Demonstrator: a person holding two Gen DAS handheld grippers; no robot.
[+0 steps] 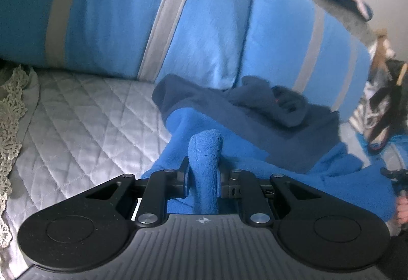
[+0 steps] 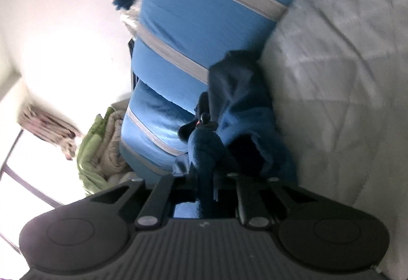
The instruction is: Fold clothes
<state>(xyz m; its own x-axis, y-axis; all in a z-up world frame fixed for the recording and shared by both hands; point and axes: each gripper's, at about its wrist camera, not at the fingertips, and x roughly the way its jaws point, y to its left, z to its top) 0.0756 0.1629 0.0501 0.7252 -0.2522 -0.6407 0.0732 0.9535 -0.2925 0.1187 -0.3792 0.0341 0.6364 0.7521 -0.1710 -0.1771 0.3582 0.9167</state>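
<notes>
Left claw [image 1: 203,173] is clenched on a bunched fold of the blue fleece garment [image 1: 255,132], right claw [image 2: 207,173] clamped on another edge. It lies on the quilted bed [image 1: 89,111] against the striped cushions [image 1: 122,12], ready, I reckon, to spread.

The blue garment [image 2: 244,111] is motion-blurred; its outline cannot be told.

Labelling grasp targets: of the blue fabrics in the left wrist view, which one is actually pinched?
The bright blue fleece garment, with a dark navy part, bunched between the left gripper fingers. The grey-striped blue cushions behind stand untouched.
</notes>
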